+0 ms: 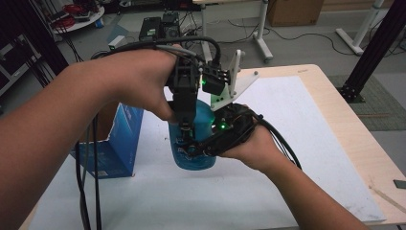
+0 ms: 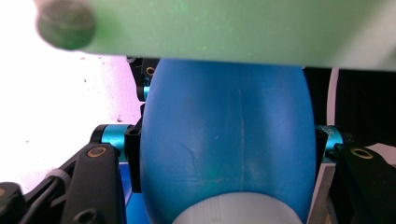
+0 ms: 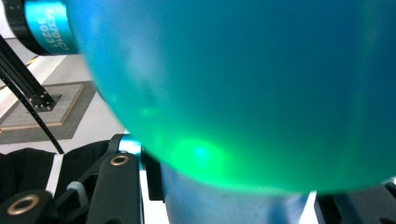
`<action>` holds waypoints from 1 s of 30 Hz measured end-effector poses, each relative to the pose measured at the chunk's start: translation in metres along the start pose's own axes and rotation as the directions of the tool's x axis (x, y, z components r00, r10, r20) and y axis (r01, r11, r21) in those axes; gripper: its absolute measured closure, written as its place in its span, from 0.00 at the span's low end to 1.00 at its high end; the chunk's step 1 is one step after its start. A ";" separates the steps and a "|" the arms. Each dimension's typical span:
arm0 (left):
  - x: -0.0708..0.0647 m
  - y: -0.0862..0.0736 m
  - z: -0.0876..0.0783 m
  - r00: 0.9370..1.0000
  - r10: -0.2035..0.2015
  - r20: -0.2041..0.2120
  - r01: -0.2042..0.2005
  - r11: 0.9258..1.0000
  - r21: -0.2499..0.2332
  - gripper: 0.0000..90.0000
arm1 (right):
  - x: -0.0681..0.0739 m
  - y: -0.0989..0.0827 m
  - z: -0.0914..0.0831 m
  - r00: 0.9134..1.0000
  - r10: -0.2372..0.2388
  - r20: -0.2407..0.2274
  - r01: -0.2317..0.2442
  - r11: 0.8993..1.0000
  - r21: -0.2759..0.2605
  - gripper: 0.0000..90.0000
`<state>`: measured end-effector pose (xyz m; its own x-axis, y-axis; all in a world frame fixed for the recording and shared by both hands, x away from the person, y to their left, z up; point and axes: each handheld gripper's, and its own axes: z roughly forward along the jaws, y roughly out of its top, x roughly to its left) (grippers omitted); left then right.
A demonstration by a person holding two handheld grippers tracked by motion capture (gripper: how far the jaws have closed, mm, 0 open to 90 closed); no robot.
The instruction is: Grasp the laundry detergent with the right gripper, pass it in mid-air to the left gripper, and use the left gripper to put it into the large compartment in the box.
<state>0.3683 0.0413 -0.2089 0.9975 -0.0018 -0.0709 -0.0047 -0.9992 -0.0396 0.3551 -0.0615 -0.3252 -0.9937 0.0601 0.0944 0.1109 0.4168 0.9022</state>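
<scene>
Tabletop point(image 1: 306, 143) under a white sheet, pale wood at its edges. At its left side we note a blue box point(image 1: 112, 143), open at the top. Near the middle stands a blue bottle point(image 1: 203, 117), rounded in the body, upright on the sheet. Both tongs meet at it. Our left tongs point(image 1: 184, 127) come down from above; in the left gripper view the bottle point(image 2: 224, 154) sits between the two black jaws, which press against its sides, a pale cap point(image 2: 236, 212) low in that view. Our right tongs point(image 1: 191, 148) reach in from the right, low on the bottle; in the right gripper view its body point(image 3: 243, 88) glows green, its narrower part pinched between the jaws.
</scene>
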 end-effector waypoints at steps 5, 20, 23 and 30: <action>-0.001 0.001 -0.001 1.000 -0.006 -0.002 0.006 1.000 0.010 0.44 | 0.000 0.000 0.000 1.000 -0.003 -0.006 0.003 1.000 -0.002 0.52; 0.001 -0.005 -0.004 1.000 -0.029 -0.005 0.029 0.999 0.018 0.44 | -0.002 -0.004 -0.006 0.999 0.035 0.009 -0.035 0.998 -0.043 0.26; 0.001 -0.008 -0.005 0.999 -0.044 -0.008 0.044 0.999 0.016 0.44 | 0.000 -0.004 -0.009 1.000 0.026 0.007 -0.025 0.999 -0.045 0.24; 0.002 -0.014 -0.009 0.998 -0.062 0.000 0.062 0.998 0.017 0.44 | 0.002 -0.003 -0.018 1.000 0.008 0.027 -0.007 1.000 -0.024 0.14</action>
<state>0.3711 0.0548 -0.1992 0.9958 0.0601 -0.0684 0.0560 -0.9966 -0.0607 0.3525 -0.0794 -0.3200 -0.9921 0.0882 0.0896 0.1174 0.3942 0.9115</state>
